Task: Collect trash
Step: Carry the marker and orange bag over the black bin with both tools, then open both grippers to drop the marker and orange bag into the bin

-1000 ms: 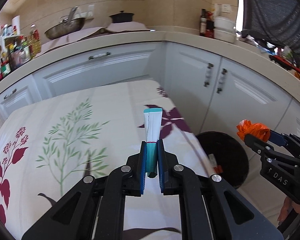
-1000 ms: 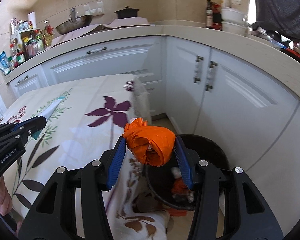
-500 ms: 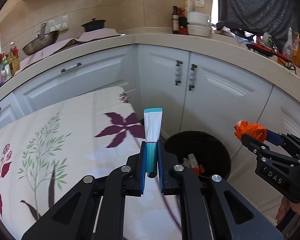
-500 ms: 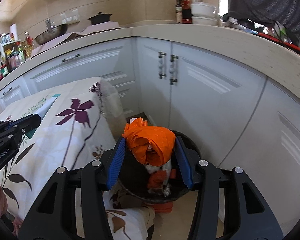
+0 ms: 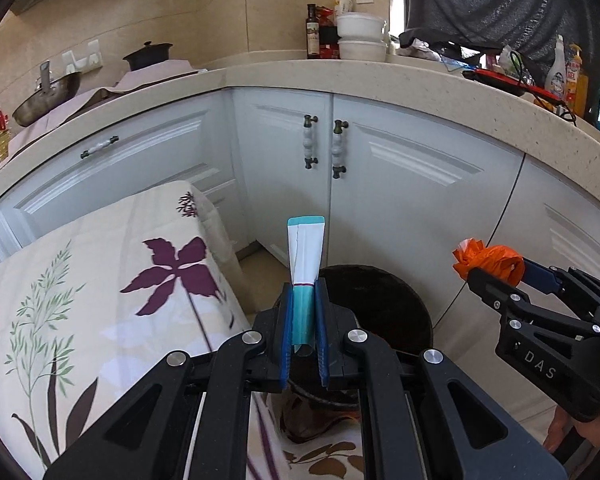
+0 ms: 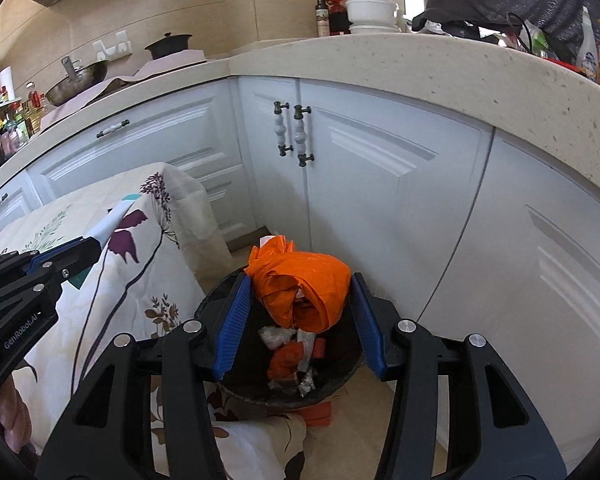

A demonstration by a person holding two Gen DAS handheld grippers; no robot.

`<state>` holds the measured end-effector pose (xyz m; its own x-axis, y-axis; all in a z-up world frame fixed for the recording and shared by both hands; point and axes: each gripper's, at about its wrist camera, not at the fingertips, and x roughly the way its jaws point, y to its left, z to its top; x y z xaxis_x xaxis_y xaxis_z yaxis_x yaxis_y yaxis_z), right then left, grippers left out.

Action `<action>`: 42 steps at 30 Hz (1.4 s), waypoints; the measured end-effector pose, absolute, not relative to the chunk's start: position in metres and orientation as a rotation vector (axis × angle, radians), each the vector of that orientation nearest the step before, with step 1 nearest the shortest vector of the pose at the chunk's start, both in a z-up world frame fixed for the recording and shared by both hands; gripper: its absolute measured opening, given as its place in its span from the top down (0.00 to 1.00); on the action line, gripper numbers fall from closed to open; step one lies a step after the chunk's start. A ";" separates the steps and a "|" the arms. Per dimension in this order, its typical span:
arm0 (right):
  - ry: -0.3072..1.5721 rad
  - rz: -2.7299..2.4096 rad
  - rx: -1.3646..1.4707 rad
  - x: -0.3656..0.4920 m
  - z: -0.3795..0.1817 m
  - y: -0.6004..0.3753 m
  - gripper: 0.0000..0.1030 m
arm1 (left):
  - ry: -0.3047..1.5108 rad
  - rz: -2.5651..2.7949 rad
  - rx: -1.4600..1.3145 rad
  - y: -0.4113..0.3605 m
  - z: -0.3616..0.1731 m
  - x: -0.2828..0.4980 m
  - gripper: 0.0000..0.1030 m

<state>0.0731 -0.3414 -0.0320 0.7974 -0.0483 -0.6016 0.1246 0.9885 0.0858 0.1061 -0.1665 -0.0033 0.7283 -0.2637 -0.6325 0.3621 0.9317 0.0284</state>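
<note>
Two loaded tongs (image 5: 304,322) (image 6: 300,316) above bin (image 6: 220,304)

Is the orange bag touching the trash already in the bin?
Cannot tell. In the right wrist view the orange bag, clamped in the right gripper, overlaps the trash in the bin; no gap or contact shows.

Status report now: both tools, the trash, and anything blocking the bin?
Left tool shut on flat tube. Right tool shut on orange bag, over the bin. Bin mouth open, some trash inside, nothing blocking.
</note>
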 end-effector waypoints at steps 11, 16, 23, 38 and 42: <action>0.648 -0.100 0.136 0.084 -0.039 -0.348 0.53 | 0.693 -0.346 0.156 -0.181 -0.016 0.120 0.89; 0.652 -0.102 0.143 0.088 -0.043 -0.349 0.53 | 0.695 -0.344 0.155 -0.185 -0.019 0.124 0.89; 0.662 -0.099 0.148 0.097 -0.049 -0.352 0.53 | 0.705 -0.335 0.160 -0.188 -0.027 0.132 0.89; 0.673 -0.083 0.149 0.113 -0.060 -0.354 0.52 | 0.722 -0.307 0.150 -0.197 -0.037 0.141 0.84; 0.681 -0.095 0.164 0.119 -0.066 -0.358 0.47 | 0.718 -0.284 0.144 -0.199 -0.037 0.145 0.63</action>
<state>0.1192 -0.3576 -0.0657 0.7736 -0.0336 -0.6328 0.1404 0.9829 0.1195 0.1446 -0.1986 -0.0374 0.7166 -0.2068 -0.6661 0.3048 0.9519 0.0323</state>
